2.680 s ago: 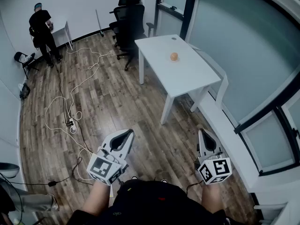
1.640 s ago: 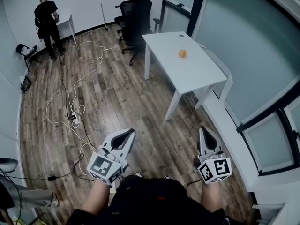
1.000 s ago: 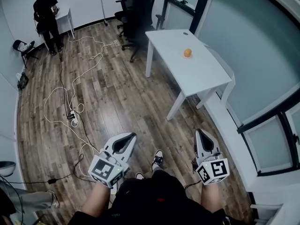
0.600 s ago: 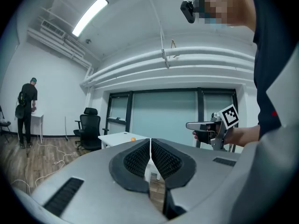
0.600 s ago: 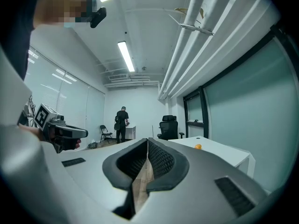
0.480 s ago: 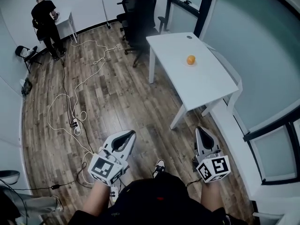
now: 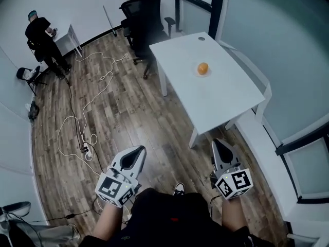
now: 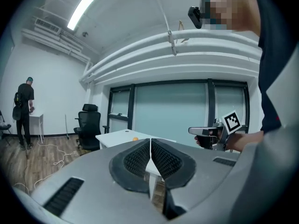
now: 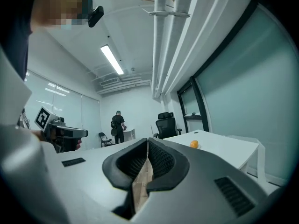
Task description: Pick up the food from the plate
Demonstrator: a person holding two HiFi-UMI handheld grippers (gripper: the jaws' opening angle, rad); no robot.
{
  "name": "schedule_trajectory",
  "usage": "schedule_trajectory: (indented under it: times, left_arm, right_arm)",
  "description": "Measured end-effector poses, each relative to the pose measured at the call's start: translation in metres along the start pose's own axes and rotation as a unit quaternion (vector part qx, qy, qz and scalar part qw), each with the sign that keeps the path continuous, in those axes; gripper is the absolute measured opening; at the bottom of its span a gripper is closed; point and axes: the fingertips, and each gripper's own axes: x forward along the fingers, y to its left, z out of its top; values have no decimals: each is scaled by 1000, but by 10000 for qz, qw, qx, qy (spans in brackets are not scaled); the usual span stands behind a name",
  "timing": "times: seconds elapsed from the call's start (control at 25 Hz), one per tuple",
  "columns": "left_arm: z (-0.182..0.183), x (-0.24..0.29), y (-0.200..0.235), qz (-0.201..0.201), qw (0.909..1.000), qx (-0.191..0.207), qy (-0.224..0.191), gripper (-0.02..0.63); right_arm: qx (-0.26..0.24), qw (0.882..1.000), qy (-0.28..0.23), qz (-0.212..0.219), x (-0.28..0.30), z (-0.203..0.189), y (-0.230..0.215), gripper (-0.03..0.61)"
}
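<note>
An orange round food item point(image 7: 203, 68) lies on a small white plate on the white table point(image 7: 221, 102) ahead of me. It shows small in the left gripper view point(image 8: 135, 138) and in the right gripper view point(image 9: 194, 144). My left gripper point(image 7: 139, 151) is held low at the left, jaws shut and empty, well short of the table. My right gripper point(image 7: 217, 143) is near the table's near corner, jaws shut with nothing between them. Both tips point(image 8: 150, 141) point(image 9: 147, 143) point toward the table.
Black office chairs point(image 7: 141, 19) stand at the table's far end. White cables point(image 7: 77, 122) trail over the wooden floor at the left. A person in black point(image 7: 41, 37) stands at a small white desk at the far left. Glass walls run along the right.
The table and the food have drawn closer and lower in the head view as I walked toward them. Both grippers stay shut in the same pose.
</note>
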Motion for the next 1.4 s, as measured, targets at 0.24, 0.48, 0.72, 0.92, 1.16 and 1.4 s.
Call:
schedule_trajectory:
  times: [0.24,0.48,0.72,0.92,1.16,1.4]
  left_arm:
    - [1,54,5,-147,9998,71,150,31]
    - [-7,105,36,-355,9992,-43,161,31]
    - [5,156,92,-760,9970,-85,69,31]
    - [22,200,167,-1001,9949,106,112,31]
    - [36,237,268,-1349,9899,288,330,31]
    - [40,292,316,-1836,9826,104,248,31]
  right_arm:
    - [200,9997,94,-124,25,-9,-41,26]
    - [251,9994,-99,-237,56,-7,-71,26]
    - [200,9975,41,-681,117,0,-91,26]
    - [164,9955,104,-923,203,4,-102,26]
    - [21,9922,203,-1230,309,10,-95,26]
    - [-127,9877,464,-1488,367,-3,-97,26]
